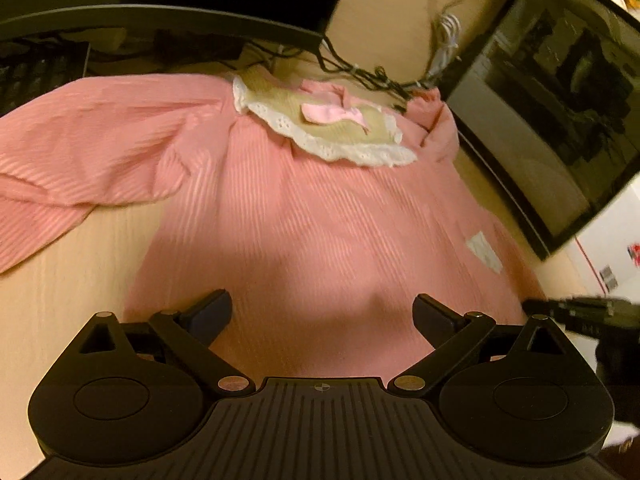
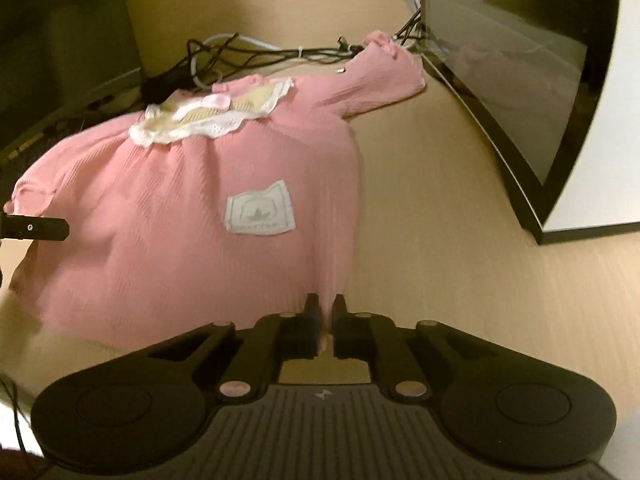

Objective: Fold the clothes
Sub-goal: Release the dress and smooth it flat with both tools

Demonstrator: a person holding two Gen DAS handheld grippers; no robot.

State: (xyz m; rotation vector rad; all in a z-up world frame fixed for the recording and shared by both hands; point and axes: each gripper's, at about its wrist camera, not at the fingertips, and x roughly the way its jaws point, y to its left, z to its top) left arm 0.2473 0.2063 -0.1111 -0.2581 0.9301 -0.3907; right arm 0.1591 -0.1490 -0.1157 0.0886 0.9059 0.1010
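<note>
We see a small pink ribbed dress spread front-up on the pale wooden surface, its short sleeves out to either side. A cream yoke edged in white lace carries a pink bow at the neck, and a grey square patch sits on the chest. The hem corner is pinched up.

A pale wood-grain desk is seen under warm, yellowish light; a dark monitor with a black frame is stood at its right edge, dim reflections being carried on its screen; a tangle of black and white cables is laid along the far side; a black keyboard is partly shown at far left; a white surface is visible beyond the monitor.
</note>
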